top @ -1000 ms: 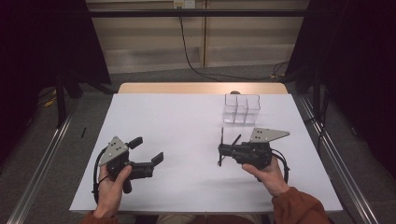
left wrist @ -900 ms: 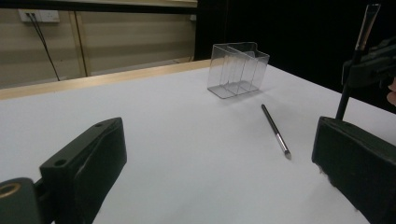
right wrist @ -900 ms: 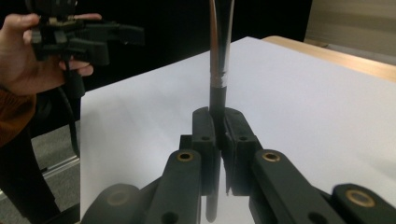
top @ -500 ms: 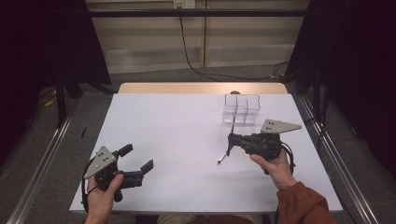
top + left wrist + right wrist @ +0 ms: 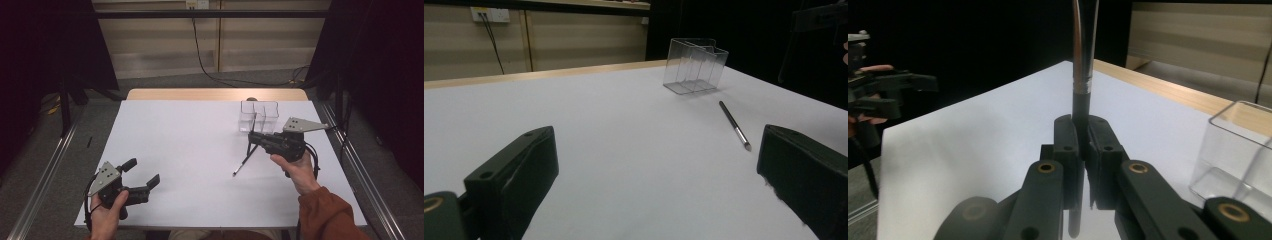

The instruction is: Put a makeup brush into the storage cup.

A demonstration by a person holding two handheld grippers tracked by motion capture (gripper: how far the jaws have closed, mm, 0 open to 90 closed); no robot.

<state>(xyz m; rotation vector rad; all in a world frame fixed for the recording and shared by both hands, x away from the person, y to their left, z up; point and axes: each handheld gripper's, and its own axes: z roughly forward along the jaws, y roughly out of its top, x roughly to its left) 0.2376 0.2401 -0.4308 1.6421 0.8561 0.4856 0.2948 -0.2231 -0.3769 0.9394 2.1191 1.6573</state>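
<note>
My right gripper (image 5: 251, 138) is shut on a thin dark rod (image 5: 1082, 65) with a metal band, held crosswise and about upright between the jaws (image 5: 1082, 125). It hovers just in front of a clear compartment box (image 5: 259, 116). Below and left of it a dark pen (image 5: 245, 160) with a silver tip lies on the white sheet, apart from any jaw (image 5: 733, 124). My left gripper (image 5: 141, 173) sits low at the front left corner. It is open, with nothing between its jaws (image 5: 657, 137).
The clear box (image 5: 694, 65) stands at the back right of the white sheet (image 5: 190, 145), close to the right gripper (image 5: 1238, 150). A wooden table edge (image 5: 215, 94) runs behind it. Metal rails flank the table on the floor.
My right gripper has moved right and away from me, up toward the clear box, still shut on the rod. My left gripper has drawn back to the front left corner.
</note>
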